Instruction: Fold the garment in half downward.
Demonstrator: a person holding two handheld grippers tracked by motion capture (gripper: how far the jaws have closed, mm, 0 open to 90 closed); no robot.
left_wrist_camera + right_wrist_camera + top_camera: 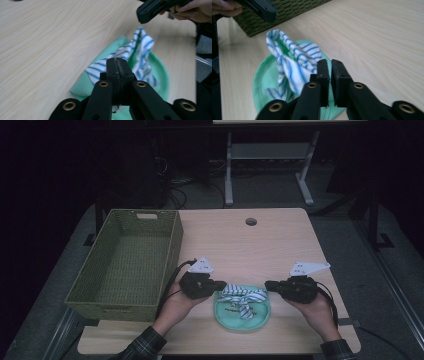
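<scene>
The left claw (117,65) is closed with nothing between its jaws; the right claw (330,67) is closed too, holding nothing. Between them, on the worktop (260,245), lies a striped cloth (243,297) over a green cloth (227,312) — soft, light, limp; best pinched at a raised fold.

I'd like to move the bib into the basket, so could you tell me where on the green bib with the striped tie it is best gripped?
Probably by the knotted striped tie, which bunches up off the flat green bib, giving jaws something to close on. The left gripper and right gripper, both shut, flank it, so each could come in level from its own side. The flat rim would be harder to pinch.
</scene>
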